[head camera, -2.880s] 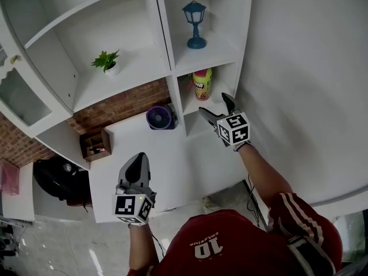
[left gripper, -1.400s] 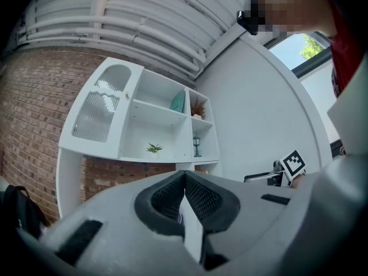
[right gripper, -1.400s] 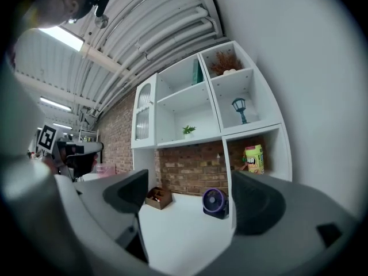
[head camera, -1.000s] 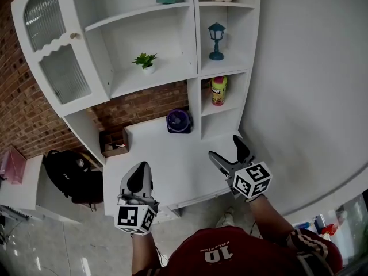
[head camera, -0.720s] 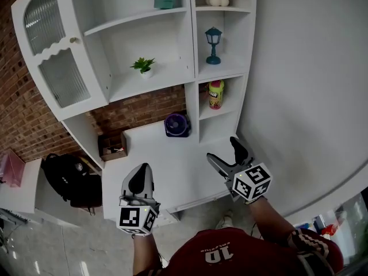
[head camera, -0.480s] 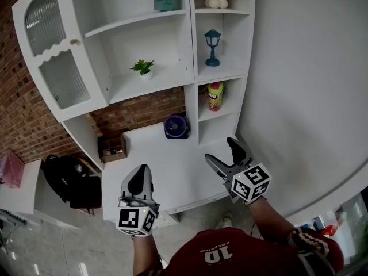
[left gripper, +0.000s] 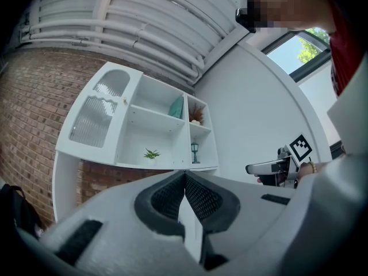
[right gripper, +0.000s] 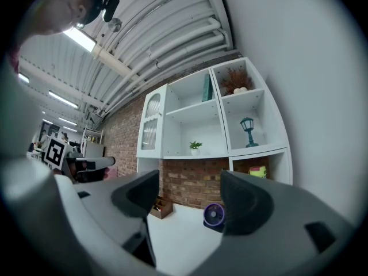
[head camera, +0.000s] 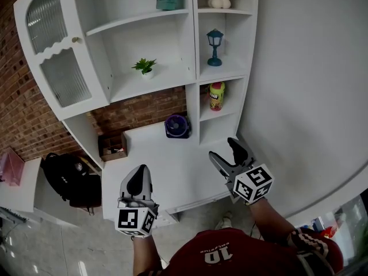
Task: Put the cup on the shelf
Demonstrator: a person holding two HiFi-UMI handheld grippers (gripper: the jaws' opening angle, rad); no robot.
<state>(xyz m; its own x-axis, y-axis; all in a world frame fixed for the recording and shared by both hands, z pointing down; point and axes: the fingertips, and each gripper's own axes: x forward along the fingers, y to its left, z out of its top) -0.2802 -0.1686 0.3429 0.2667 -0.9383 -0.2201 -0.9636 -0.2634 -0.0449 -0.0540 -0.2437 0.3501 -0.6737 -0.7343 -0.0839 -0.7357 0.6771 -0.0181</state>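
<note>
— Over the front edge of the bench [head camera: 172, 171], how do the tongs stand?

— The left tongs [head camera: 140, 171] hang above the front left corner, pressed together with nothing between them. The right tongs [head camera: 221, 148] hang above the front right part, spread. Their jaws have just been closing, and nothing is between them either.

— And the cup?

— The cup [head camera: 217, 95] stands upright on the shelf [head camera: 191, 50], in the lower compartment of the right column. That is the compartment just under the one with the blue lantern [head camera: 215, 46]. It is well apart from both tongs.

— What else is about?

— A purple fan [head camera: 176, 125] sits at the bench's back edge, just beside the shelf's dividing post. A wooden box [head camera: 113, 145] is by the back left corner. A small potted plant [head camera: 144, 66] stands in the wide left compartment.
</note>
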